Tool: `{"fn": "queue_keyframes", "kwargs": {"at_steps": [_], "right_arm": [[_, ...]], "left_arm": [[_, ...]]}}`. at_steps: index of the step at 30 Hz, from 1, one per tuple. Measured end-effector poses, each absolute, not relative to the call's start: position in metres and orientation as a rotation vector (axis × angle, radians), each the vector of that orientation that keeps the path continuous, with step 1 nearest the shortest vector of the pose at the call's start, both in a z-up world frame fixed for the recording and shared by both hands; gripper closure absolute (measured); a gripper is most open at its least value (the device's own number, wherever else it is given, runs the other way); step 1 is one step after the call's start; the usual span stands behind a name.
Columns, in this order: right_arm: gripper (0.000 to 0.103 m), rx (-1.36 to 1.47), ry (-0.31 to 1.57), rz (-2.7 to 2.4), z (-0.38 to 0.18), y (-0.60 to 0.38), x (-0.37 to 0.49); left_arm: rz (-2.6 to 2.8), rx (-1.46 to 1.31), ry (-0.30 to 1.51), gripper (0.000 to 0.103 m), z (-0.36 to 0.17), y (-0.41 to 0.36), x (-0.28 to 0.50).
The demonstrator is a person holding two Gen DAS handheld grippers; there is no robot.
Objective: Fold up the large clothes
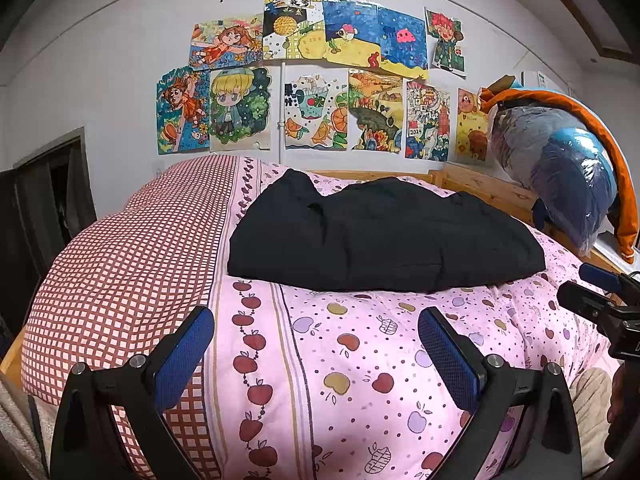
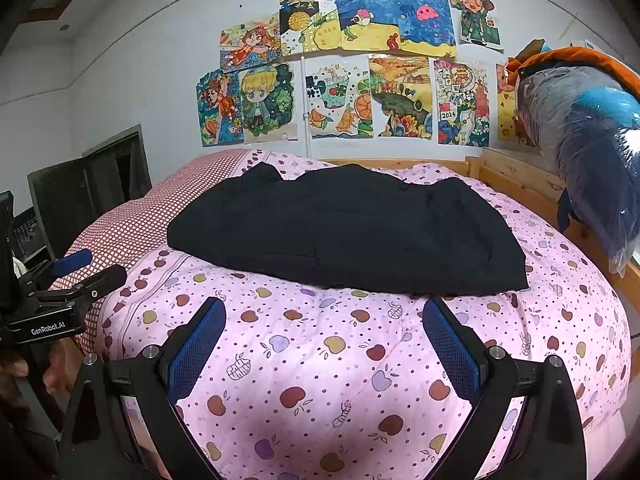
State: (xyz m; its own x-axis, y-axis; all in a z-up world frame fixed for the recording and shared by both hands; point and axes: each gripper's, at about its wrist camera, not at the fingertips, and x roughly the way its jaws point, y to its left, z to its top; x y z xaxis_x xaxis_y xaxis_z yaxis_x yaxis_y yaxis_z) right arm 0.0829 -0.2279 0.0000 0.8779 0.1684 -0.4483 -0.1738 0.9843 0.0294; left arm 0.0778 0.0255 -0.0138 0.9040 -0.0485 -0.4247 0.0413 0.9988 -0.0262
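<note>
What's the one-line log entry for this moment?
left gripper: open, empty | right gripper: open, empty | black garment: folded on pink quilt, untouched | both grippers short of it

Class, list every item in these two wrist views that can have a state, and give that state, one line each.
black garment: folded into a compact bundle, lying on the quilt, untouched.
left gripper: open, empty, short of the garment.
right gripper: open, empty, short of the garment.
pink quilt: spread over the bed.
plastic-wrapped bundle: sealed, resting on the wooden bed frame.
</note>
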Motion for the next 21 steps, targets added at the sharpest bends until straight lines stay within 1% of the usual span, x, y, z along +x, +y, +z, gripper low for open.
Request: {"fn": "queue_keyframes", "kwargs": {"at_steps": [21], "right_arm": [[0.006,-0.008,0.468,0.178,-0.0011,-0.2257,0.0832]], "left_arm": [[-0.047,-0.014,0.436,0.000,-0.0135,0.0258,0.0765]]}}
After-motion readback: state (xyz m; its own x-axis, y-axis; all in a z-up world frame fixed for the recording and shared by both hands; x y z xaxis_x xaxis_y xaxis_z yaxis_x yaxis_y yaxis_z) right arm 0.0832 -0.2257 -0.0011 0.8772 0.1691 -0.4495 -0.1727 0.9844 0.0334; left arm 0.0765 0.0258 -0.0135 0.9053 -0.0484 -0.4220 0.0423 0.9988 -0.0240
